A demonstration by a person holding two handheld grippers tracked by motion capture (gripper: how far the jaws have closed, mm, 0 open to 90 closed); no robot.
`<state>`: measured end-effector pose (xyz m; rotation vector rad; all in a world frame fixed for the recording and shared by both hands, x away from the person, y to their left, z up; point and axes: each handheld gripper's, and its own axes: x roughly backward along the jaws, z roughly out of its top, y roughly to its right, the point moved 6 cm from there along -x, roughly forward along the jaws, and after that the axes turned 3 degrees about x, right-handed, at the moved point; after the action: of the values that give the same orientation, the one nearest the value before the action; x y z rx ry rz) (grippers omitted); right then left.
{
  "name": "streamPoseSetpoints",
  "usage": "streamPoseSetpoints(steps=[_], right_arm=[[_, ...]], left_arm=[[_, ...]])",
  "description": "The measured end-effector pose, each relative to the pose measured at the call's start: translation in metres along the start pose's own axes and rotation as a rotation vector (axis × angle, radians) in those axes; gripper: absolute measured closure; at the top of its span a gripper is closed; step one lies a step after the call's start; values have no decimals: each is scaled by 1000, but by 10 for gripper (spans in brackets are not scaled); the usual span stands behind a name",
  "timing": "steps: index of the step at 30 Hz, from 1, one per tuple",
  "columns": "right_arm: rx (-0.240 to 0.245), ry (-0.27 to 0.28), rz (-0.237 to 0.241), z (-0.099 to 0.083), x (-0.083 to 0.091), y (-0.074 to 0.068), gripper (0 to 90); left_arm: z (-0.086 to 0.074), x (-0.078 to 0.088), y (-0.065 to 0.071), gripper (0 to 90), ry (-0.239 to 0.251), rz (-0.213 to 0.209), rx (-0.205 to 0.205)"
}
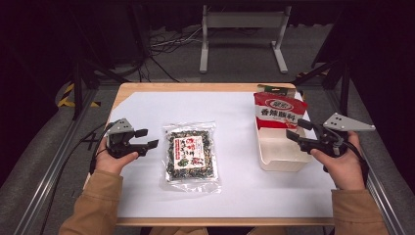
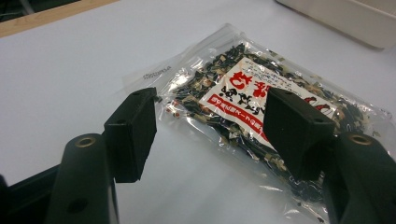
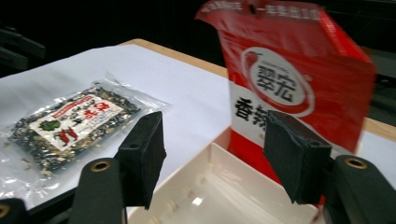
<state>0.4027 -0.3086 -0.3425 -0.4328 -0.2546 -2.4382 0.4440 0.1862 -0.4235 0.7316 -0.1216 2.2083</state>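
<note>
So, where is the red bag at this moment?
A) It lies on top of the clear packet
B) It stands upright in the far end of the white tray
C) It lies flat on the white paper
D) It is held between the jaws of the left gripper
B: the red bag stands upright in the far end of the white tray, and the clear packet lies apart on the paper.
</note>
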Motion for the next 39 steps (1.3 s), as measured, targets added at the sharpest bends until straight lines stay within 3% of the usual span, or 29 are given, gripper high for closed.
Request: streamPoseSetpoints(steps=[4, 8, 10, 15, 19, 24, 31, 33, 35, 39], right_arm=[[9, 3, 31, 1, -3, -13, 391], [40, -8, 58, 3, -6, -24, 391], [50, -8, 68, 4, -7, -28, 389], [58, -13, 83, 3, -10, -32, 385], [65, -18, 90, 1, -12, -35, 381], [72, -16, 99, 1, -12, -41, 379], [84, -16, 115, -2, -10, -50, 382], [84, -19, 115, -3, -9, -51, 383], [86, -20, 116, -4, -8, -53, 383], [87, -25, 114, -7, -5, -57, 387]], left_arm=[[0, -3, 0, 348, -30, 22, 11], [-2, -6, 1, 339, -66, 26, -7], [-1, -7, 1, 332, -61, 17, -10], [4, -10, -2, 288, -48, 7, 30], [8, -19, -6, 283, -65, 2, 46], [11, -32, -13, 281, -50, -6, 85], [12, -45, -32, 302, -8, 53, 109], [12, -48, -37, 334, -3, 56, 117], [13, -51, -40, 337, -50, 63, 104], [21, -58, -41, 334, -12, 56, 114]])
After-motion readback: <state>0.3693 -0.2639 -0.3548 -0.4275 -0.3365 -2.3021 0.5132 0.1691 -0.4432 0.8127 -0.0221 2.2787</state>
